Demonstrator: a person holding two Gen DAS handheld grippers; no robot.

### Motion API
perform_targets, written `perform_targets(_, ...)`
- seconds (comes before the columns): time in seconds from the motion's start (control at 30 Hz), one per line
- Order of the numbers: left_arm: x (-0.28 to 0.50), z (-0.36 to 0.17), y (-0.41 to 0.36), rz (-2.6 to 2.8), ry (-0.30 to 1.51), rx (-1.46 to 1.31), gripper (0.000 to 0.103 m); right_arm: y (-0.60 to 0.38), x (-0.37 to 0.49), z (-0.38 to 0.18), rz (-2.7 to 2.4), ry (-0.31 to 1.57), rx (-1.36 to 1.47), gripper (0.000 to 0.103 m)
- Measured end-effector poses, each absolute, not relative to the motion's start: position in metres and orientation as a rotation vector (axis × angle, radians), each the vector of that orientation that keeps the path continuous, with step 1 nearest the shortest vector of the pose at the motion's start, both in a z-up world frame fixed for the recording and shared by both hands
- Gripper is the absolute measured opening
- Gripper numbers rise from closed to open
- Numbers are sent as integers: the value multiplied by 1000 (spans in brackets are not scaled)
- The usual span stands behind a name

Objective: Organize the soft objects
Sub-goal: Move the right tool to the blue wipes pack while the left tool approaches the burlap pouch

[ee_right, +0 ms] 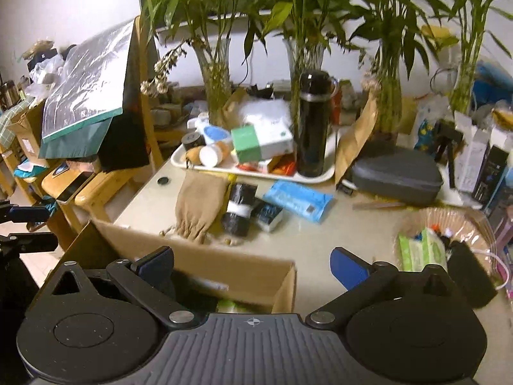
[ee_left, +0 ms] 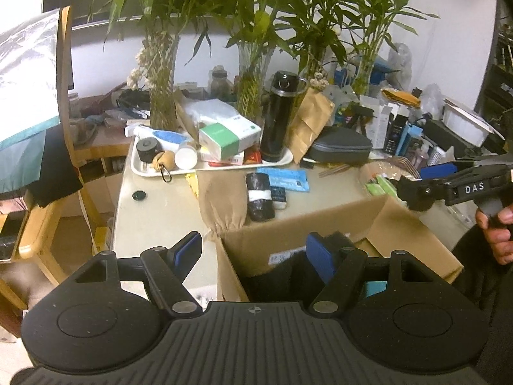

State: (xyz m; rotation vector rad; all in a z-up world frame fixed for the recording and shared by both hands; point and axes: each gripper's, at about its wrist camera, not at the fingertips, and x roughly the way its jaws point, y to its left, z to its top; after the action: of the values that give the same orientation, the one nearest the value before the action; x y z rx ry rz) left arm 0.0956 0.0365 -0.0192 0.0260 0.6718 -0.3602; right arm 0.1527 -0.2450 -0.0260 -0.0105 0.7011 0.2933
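An open cardboard box [ee_left: 282, 240] stands at the table's near edge, with dark cloth inside. My left gripper [ee_left: 255, 253] hangs open over its left wall, with nothing between the blue pads. My right gripper [ee_right: 253, 268] is open too, above the box's right corner [ee_right: 285, 276], and holds nothing. Behind the box lie a tan drawstring bag [ee_right: 202, 205], a black roll with a white band [ee_right: 239, 208], a small dark packet [ee_right: 269, 215] and a blue packet [ee_right: 298, 200]. The bag [ee_left: 221, 202] and roll [ee_left: 259, 199] also show in the left wrist view.
A white tray [ee_right: 320, 178] behind the soft things holds a black flask [ee_right: 312, 128], boxes and jars. Glass vases of bamboo [ee_left: 163, 96] line the back. A grey case [ee_right: 397, 173] and a basket with green wipes [ee_right: 420, 250] sit right. Wooden chairs [ee_left: 67, 96] stand left.
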Motion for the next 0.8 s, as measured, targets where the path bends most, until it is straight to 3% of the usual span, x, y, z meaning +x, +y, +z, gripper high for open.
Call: perform_targets(0.8, 147, -24, 57, -310, 596, 48, 71, -300, 232, -62, 175, 728, -10, 103)
